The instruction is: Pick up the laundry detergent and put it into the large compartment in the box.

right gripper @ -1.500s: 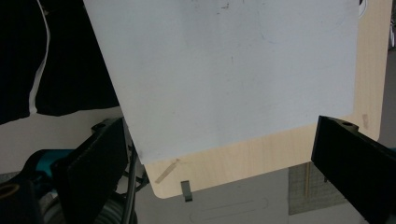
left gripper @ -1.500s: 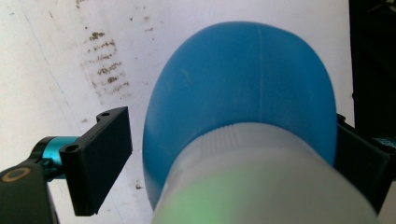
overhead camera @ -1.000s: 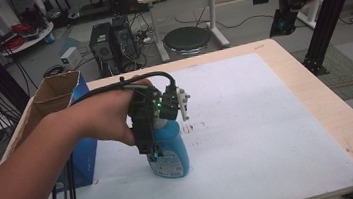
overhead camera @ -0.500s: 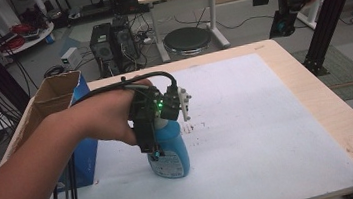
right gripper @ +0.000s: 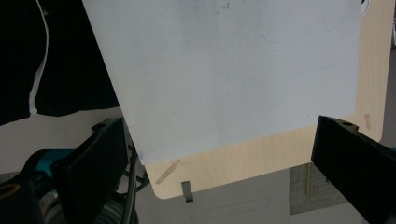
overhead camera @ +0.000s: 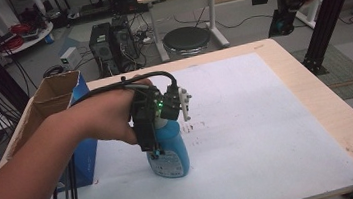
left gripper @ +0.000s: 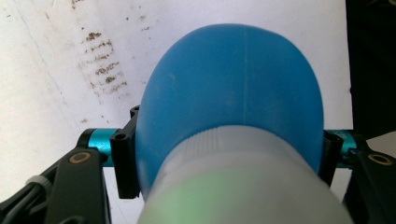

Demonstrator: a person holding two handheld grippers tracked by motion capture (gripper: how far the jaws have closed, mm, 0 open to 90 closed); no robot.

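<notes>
We are seeing the left gripper [overhead camera: 155, 132] closing its jaws onto the blue bottle [left gripper: 233, 93] (label [overhead camera: 164, 165] print too small to read), while the right gripper [right gripper: 219, 154] is hanging wide open, holding nothing.

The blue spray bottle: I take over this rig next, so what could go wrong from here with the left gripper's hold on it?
The left gripper, whose jaws have just been closing, clamps the blue spray bottle high on its rounded shoulder, so it may slip once lifted. The bottle hangs heavy below the grip and could tilt. The open cardboard box stands close beside it, so a swing that way might knock it.
</notes>
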